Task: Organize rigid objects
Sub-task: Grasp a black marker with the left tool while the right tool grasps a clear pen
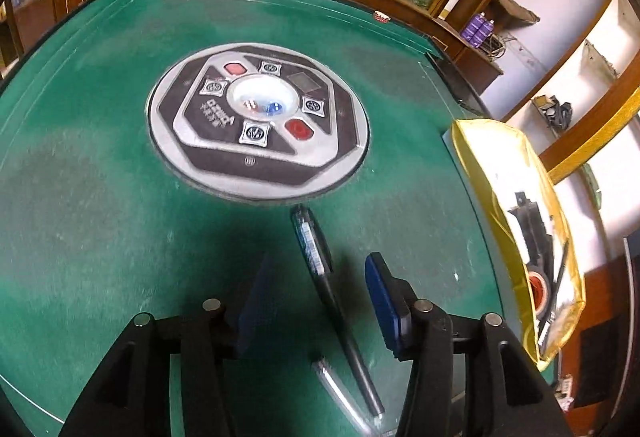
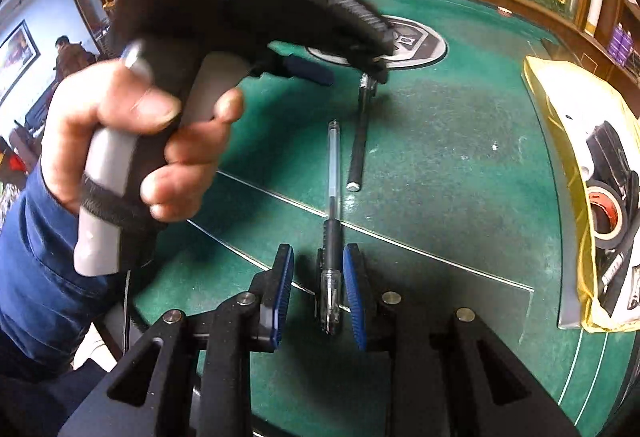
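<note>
Both pens lie loose on the green felt bench (image 1: pixel 100 197) — the dark marker pen (image 1: pixel 320 269) between the left gripper (image 1: pixel 316 301) fingers, the clear-barrelled ballpoint pen (image 2: pixel 332 237) between the right gripper (image 2: pixel 318 293) fingers, both pairs apart — neither yet in the yellow-rimmed tray (image 2: pixel 560 141).

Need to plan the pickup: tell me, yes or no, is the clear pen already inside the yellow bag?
No: the clear pen lies on the green table, apart from the yellow bag.
</note>
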Available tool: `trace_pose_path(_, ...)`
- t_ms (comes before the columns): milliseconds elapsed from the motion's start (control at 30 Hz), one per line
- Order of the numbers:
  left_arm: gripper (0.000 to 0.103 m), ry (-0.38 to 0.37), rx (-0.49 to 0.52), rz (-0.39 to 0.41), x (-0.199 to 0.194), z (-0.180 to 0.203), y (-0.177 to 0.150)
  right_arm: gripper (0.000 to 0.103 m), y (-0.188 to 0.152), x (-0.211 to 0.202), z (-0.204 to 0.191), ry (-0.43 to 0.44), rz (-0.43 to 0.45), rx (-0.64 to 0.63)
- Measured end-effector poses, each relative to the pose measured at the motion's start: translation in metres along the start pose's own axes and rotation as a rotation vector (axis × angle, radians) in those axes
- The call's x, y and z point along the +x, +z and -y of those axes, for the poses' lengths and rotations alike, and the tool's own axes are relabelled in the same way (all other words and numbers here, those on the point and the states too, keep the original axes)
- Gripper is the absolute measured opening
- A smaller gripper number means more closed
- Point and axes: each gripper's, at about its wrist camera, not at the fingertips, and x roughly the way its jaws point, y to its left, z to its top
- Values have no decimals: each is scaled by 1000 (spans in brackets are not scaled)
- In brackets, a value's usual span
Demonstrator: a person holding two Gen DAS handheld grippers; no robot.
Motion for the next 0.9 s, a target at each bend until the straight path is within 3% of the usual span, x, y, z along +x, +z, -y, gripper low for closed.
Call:
trace_pose_path(100, 50, 43, 42, -8, 7, 10, 2, 23, -3, 2, -5, -23, 4, -39)
trace_pose_path(133, 40, 70, 65, 4, 8, 15, 2, 16, -3, 1, -5, -35, 6, -47)
trace_pose_path(167, 18, 108, 91, 7, 12, 19, 1, 13, -3, 0, -5, -44, 7, -47)
trace_pose_path(200, 16, 129, 108, 19, 13, 22, 0, 13, -3, -1, -4, -39, 7, -39)
trace_pose_path(333, 16, 136, 128, 44, 8, 15, -3, 13, -10, -9, 7, 20, 12, -2)
trace_pose_path(433, 14, 95, 107, 46, 7, 6, -2, 12, -19, -21, 17, 50, 22, 29)
trace_pose_path(733, 14, -2, 105, 84, -10, 9, -1, 12, -38, -53, 54, 17, 92, 193)
trace_pose_path(900, 14, -51, 97, 74, -14, 9, -3, 12, -29, -56, 72, 0, 136, 290)
